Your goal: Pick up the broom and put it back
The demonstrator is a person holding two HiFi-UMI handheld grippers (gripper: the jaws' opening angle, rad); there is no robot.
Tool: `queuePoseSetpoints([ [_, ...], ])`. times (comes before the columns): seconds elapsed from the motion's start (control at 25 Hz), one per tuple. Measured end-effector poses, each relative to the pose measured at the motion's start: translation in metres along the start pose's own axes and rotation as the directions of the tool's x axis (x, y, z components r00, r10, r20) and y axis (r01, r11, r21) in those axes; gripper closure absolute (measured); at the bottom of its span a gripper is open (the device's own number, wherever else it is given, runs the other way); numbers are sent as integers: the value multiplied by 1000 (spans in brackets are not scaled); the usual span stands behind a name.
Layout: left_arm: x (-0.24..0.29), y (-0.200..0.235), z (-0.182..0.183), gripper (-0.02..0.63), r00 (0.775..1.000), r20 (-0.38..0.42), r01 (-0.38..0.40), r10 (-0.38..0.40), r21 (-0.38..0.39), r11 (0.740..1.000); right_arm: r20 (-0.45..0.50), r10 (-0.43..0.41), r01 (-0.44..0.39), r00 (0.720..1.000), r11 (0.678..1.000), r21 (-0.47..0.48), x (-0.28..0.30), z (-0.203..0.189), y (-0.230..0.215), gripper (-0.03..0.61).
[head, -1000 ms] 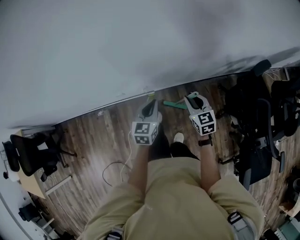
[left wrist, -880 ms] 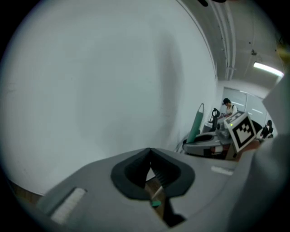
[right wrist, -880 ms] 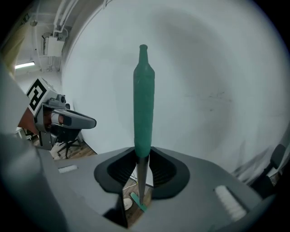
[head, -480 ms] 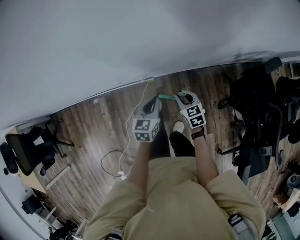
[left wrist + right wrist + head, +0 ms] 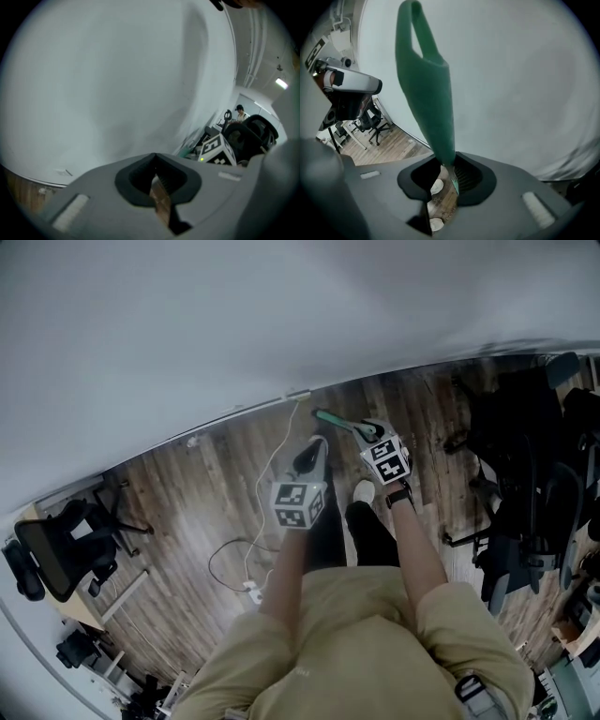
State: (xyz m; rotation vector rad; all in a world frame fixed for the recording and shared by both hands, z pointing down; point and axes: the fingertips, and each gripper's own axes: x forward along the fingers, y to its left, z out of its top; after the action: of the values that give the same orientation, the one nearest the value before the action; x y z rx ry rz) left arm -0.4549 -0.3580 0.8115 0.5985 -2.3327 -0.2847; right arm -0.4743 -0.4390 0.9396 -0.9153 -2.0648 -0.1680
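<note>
Right gripper view: broom [image 5: 427,93] between jaws

No legible text, brand, number or sign is found in any view. The only printed marks are black-and-white square code patterns on the left marker cube [image 5: 298,505] and the right marker cube [image 5: 389,463]. The right cube's patterns also show in the left gripper view. They are blocks, not characters, and nothing can be read from them.

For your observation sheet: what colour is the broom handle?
The broom handle is green, clearest in the right gripper view.
</note>
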Motion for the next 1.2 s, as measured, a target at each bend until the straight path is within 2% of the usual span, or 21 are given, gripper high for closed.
queuePoseSetpoints([
  [0.2,17,3,-9,614,1000,-17,10,-10,-8,1000,38,47,-46,998,999,-19,26,20,-14,483],
  [0.4,23,15,-13,614,1000,-28,-3,3,4,1000,48,68,-69,997,997,32,61,30,-19,476],
  [0.84,28,35,-20,614,998,-60,-14,13,-9,1000,157,21,-50,987,981,185,121,69,-53,459],
  [1.08,22,38,-24,614,997,-80,-11,15,53,999,132,24,-45,991,986,158,131,75,-55,456],
  [1.12,20,39,-24,614,997,-76,-11,14,46,999,130,24,-45,991,986,161,131,75,-55,438],
  [1.2,18,41,-25,614,997,-75,-12,15,33,999,131,24,-45,991,985,166,132,74,-54,362],
])
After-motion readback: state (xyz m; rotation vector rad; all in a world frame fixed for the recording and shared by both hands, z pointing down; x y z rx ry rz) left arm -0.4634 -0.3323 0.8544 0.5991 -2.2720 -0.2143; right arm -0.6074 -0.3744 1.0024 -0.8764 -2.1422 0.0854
